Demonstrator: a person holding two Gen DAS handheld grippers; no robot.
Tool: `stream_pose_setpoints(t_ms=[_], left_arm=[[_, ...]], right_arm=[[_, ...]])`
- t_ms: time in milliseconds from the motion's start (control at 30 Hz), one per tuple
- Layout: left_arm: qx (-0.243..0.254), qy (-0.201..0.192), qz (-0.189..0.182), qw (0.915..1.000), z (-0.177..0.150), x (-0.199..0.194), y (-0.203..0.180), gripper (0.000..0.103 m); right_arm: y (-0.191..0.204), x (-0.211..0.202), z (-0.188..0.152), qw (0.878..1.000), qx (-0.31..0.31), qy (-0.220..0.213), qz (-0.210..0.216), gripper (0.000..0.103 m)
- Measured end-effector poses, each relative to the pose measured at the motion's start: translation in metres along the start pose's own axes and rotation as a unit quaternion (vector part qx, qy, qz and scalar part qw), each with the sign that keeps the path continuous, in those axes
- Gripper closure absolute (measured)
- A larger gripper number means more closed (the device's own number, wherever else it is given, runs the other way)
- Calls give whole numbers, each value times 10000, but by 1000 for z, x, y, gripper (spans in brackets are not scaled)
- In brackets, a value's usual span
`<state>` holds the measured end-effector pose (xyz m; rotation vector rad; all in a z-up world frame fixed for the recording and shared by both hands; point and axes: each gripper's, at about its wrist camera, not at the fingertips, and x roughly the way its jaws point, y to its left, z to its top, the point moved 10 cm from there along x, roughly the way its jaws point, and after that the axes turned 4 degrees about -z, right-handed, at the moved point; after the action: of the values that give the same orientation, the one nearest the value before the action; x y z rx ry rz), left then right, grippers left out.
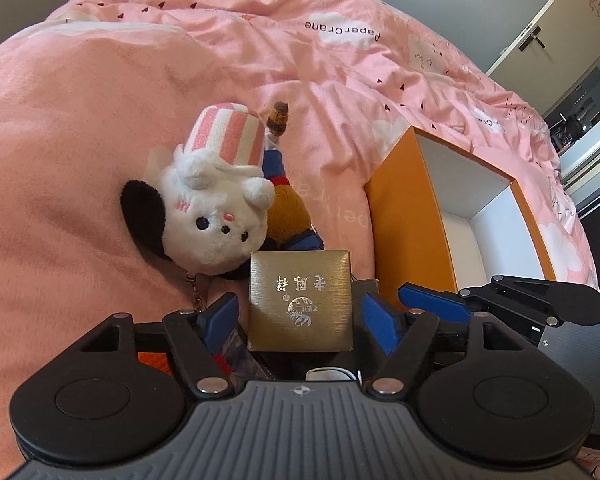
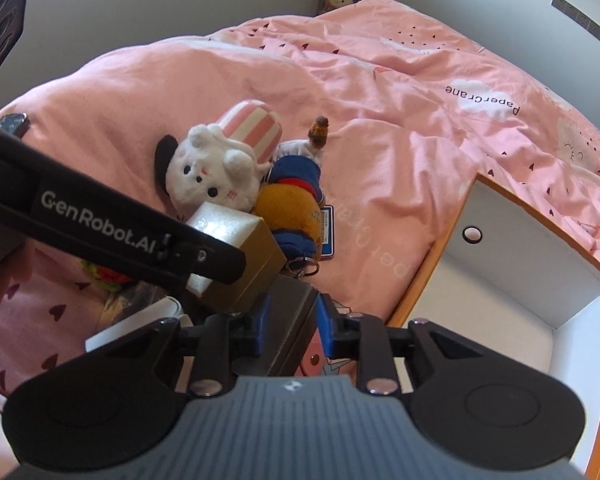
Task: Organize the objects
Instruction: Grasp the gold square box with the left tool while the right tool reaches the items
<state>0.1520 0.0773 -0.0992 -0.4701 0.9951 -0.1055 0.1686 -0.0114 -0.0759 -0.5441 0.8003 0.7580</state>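
Gold box [image 1: 301,300] sits square between left claw [image 1: 300,316] pads.

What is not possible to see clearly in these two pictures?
- Left wrist view: orange plush, mostly hidden behind the white plush.
- Right wrist view: gold box, partly hidden by the left gripper.
- Right wrist view: dark thing between the right gripper's jaws, too little shows to name.

Orange box [image 1: 404,216] open and empty, plush toys [image 1: 216,216] crowding its left
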Motion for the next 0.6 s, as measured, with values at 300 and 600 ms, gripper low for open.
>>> stream_pose_setpoints(t_ms=[300,600], left_arm=[[82,240,-51,9997,-2,17,1,36],[267,-9,-17,9996,7,-5,3,36]], right_arm=[[2,13,-1,9994,22,210,291,76],[-2,25,1,9957,-8,694,615,62]])
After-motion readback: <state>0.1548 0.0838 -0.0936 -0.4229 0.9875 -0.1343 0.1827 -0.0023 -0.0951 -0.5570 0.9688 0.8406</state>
